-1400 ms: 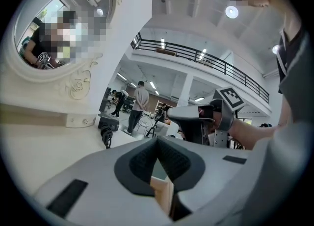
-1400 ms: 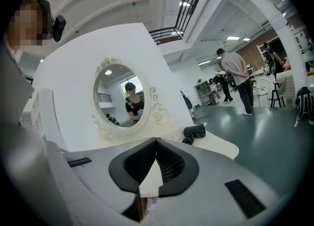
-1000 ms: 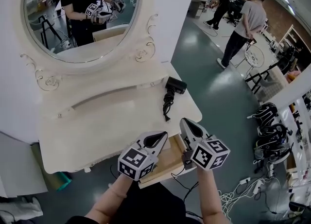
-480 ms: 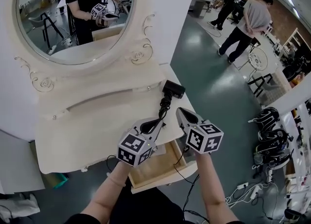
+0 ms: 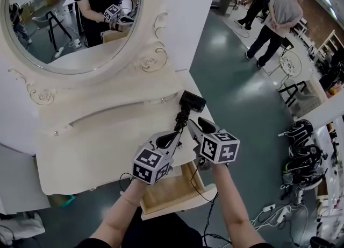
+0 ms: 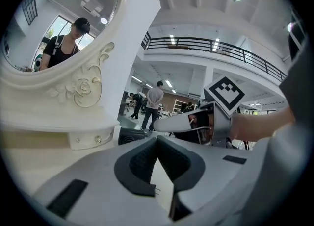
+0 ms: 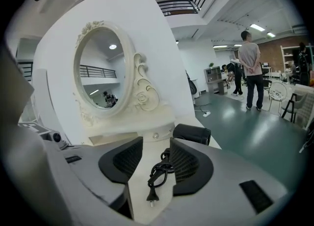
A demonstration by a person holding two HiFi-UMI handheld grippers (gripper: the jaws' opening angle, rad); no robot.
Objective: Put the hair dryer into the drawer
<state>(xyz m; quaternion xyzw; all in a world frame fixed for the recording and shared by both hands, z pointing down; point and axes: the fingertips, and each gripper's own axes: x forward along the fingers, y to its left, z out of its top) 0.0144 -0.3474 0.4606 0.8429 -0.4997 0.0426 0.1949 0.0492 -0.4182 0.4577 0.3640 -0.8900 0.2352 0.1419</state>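
Observation:
The black hair dryer (image 5: 191, 101) lies at the right end of the cream dressing table (image 5: 97, 139), its coiled cord (image 5: 181, 119) trailing toward the front edge. In the right gripper view the dryer (image 7: 192, 133) is just past the jaws, and the cord (image 7: 158, 171) with its plug lies on the tabletop in the gap between them. My right gripper (image 5: 194, 125) (image 7: 156, 144) is opening, and its pads do not touch the cord. My left gripper (image 5: 174, 135) (image 6: 157, 139) hovers beside it on the left, shut and empty. The wooden drawer (image 5: 180, 190) stands pulled out below both hands.
An oval mirror (image 5: 70, 21) in a carved frame rises behind the tabletop. To the right the table ends above the green floor, where people (image 5: 277, 15) stand far off and cables and gear (image 5: 301, 150) lie.
Both grippers have moved from above the open drawer forward over the table's front edge, up to the cord. The right gripper's jaws have parted.

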